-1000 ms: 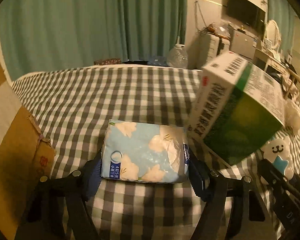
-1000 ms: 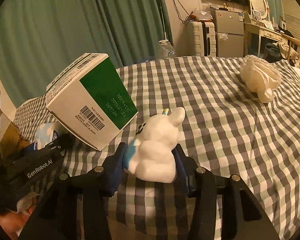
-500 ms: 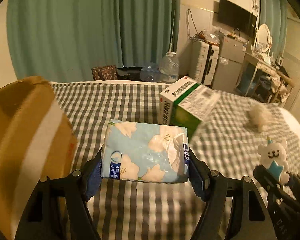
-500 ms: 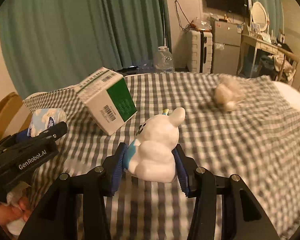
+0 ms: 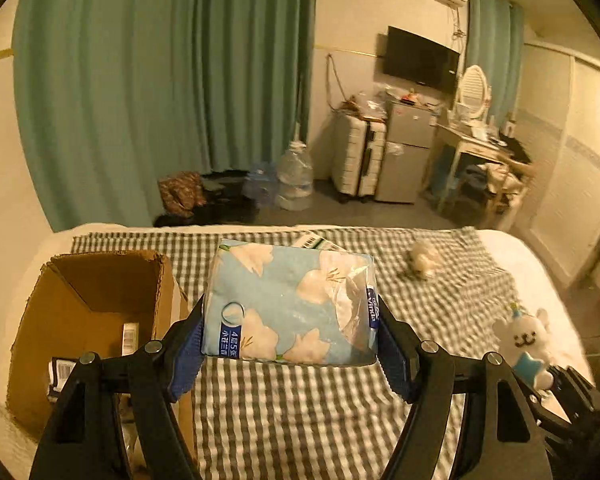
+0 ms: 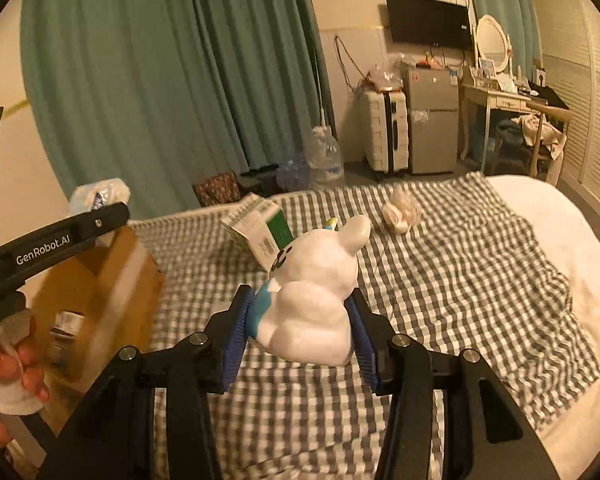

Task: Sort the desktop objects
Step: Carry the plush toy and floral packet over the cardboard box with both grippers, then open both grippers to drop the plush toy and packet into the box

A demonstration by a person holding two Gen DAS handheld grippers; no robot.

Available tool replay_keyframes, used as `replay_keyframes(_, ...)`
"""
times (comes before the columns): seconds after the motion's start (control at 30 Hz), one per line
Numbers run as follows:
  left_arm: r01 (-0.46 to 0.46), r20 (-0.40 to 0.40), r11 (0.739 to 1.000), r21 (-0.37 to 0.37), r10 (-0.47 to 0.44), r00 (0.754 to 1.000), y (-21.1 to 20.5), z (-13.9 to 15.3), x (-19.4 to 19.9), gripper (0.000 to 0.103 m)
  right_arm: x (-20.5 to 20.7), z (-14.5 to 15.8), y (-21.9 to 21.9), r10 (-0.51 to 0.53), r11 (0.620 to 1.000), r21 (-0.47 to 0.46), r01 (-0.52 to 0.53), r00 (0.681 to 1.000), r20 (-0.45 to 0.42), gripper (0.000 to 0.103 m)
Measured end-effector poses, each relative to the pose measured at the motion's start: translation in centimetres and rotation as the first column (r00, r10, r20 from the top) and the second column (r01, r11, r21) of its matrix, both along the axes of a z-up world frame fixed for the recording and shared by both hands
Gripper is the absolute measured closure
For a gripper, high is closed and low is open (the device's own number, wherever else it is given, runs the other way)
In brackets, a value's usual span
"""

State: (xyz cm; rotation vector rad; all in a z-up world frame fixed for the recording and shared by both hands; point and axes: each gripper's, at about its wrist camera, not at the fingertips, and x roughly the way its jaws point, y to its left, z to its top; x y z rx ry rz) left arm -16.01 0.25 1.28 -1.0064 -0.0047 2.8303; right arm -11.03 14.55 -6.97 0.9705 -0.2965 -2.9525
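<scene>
Blue floral tissue pack is sitting clamped between left gripper pads, jaws wide on it, above checkered bedspread beside open cardboard box. Right gripper is pinching white bear figurine, jaws narrower. Green-white carton is lying on bedspread; teal curtains behind.

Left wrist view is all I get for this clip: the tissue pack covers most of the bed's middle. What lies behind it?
Observer: A green-and-white carton, tipped on one edge on the checked cloth.
Operator: And the toy at my lower right, is it held?
Observer: Yes, the right gripper is clamped on the white plush toy, seen from its back.
Operator: Who holds my gripper?
Observer: A bare hand, wrapped around a white handle.
</scene>
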Motion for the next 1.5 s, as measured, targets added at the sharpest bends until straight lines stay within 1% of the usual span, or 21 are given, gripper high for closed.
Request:
replay_keyframes(0.07, -0.010, -0.017, 1.000, -0.019, 0.009, 1.000, -0.6, 1.5, 1.0, 0.027, 0.8, 1.7, -0.6, 0.009, 1.000, 0.002, -0.009, 1.000, -0.019, 0.057)
replay_keyframes(0.17, -0.018, -0.041, 1.000, 0.009, 0.019, 0.999, -2.3, 3.9, 2.5, 0.027, 1.9, 4.4, -2.0, 0.022, 1.000, 0.012, -0.022, 0.998, -0.063, 0.057)
replay_keyframes(0.27, -0.037, -0.060, 0.999, 0.003, 0.037, 0.997, -4.1, 5.5, 3.6, 0.027, 2.6, 6.7, -3.5, 0.060, 0.998, 0.000, -0.060, 0.993, -0.104, 0.057)
replay_keyframes(0.37, -0.068, -0.074, 0.998, 0.010, 0.068, 0.995, -6.6, 6.1, 4.4, 0.027, 3.2, 8.2, -6.0, 0.097, 0.995, 0.010, -0.097, 0.987, -0.131, 0.057)
replay_keyframes(0.47, -0.107, -0.077, 0.994, 0.020, 0.108, 0.991, -9.5, 5.9, 5.0, 0.027, 2.8, 8.4, -8.8, 0.145, 0.989, 0.021, -0.143, 0.981, -0.130, 0.057)
replay_keyframes(0.53, -0.135, -0.073, 0.990, 0.026, 0.137, 0.988, -11.3, 5.2, 5.2, 0.027, 2.3, 8.4, -10.7, 0.175, 0.985, 0.038, -0.171, 0.977, -0.126, 0.057)
replay_keyframes(0.63, -0.170, -0.053, 0.985, 0.041, 0.172, 0.984, -14.1, 3.5, 5.1, 0.027, 1.3, 7.5, -13.6, 0.229, 0.973, 0.034, -0.227, 0.967, -0.112, 0.057)
replay_keyframes(0.77, -0.214, -0.023, 0.977, 0.016, 0.214, 0.977, -17.7, 0.6, 4.9, 0.027, -0.5, 5.6, -18.3, 0.304, 0.952, 0.043, -0.302, 0.951, -0.059, 0.057)
replay_keyframes(0.87, -0.252, 0.022, 0.967, 0.044, 0.251, 0.968, -20.3, -1.9, 4.7, 0.027, -1.8, 3.9, -21.9, 0.355, 0.934, 0.056, -0.353, 0.935, -0.022, 0.057)
replay_keyframes(0.9, -0.258, 0.038, 0.965, 0.052, 0.256, 0.966, -21.0, -2.9, 4.6, 0.027, -1.9, 3.3, -22.4, 0.362, 0.931, 0.054, -0.361, 0.932, -0.015, 0.057)
replay_keyframes(1.0, -0.272, 0.054, 0.962, 0.029, 0.270, 0.961, -22.2, -5.1, 4.1, 0.027, -3.4, 1.4, -24.9, 0.395, 0.918, 0.036, -0.395, 0.918, 0.028, 0.057)
replay_keyframes(1.2, -0.278, 0.072, 0.960, 0.023, 0.276, 0.958, -23.2, -7.3, 3.5, 0.027, -6.0, -1.3, -27.3, 0.403, 0.912, 0.044, -0.408, 0.911, 0.087, 0.057)
replay_keyframes(1.27, -0.286, 0.081, 0.958, 0.013, 0.284, 0.955, -23.5, -8.0, 3.6, 0.025, -6.7, -1.9, -27.5, 0.398, 0.914, 0.040, -0.403, 0.912, 0.098, 0.057)
replay_keyframes(1.3, -0.303, 0.080, 0.953, 0.002, 0.302, 0.950, -23.7, -8.2, 3.7, 0.021, -6.9, -1.9, -27.5, 0.390, 0.918, 0.040, -0.394, 0.917, 0.082, 0.056)
replay_keyframes(1.33, -0.318, 0.077, 0.948, -0.006, 0.318, 0.945, -23.9, -8.2, 3.9, 0.012, -6.9, -1.7, -27.6, 0.385, 0.921, 0.041, -0.388, 0.921, 0.064, 0.056)
replay_keyframes(1.37, -0.340, 0.070, 0.940, -0.015, 0.340, 0.938, -24.0, -8.1, 3.9, 0.009, -6.8, -1.4, -27.5, 0.389, 0.920, 0.044, -0.390, 0.920, 0.039, 0.055)
replay_keyframes(1.4, -0.360, 0.059, 0.933, -0.019, 0.360, 0.931, -24.0, -8.0, 4.0, 0.005, -6.9, -1.2, -27.7, 0.394, 0.917, 0.048, -0.395, 0.919, 0.029, 0.051)
replay_keyframes(1.43, -0.367, 0.053, 0.930, -0.018, 0.367, 0.929, -24.2, -7.8, 4.1, 0.002, -6.7, -0.9, -28.0, 0.391, 0.919, 0.054, -0.392, 0.920, 0.017, 0.039)
replay_keyframes(1.5, -0.384, 0.044, 0.923, -0.025, 0.385, 0.922, -24.4, -7.5, 4.3, 0.000, -6.3, -0.2, -27.6, 0.347, 0.936, 0.064, -0.345, 0.937, -0.032, 0.026)
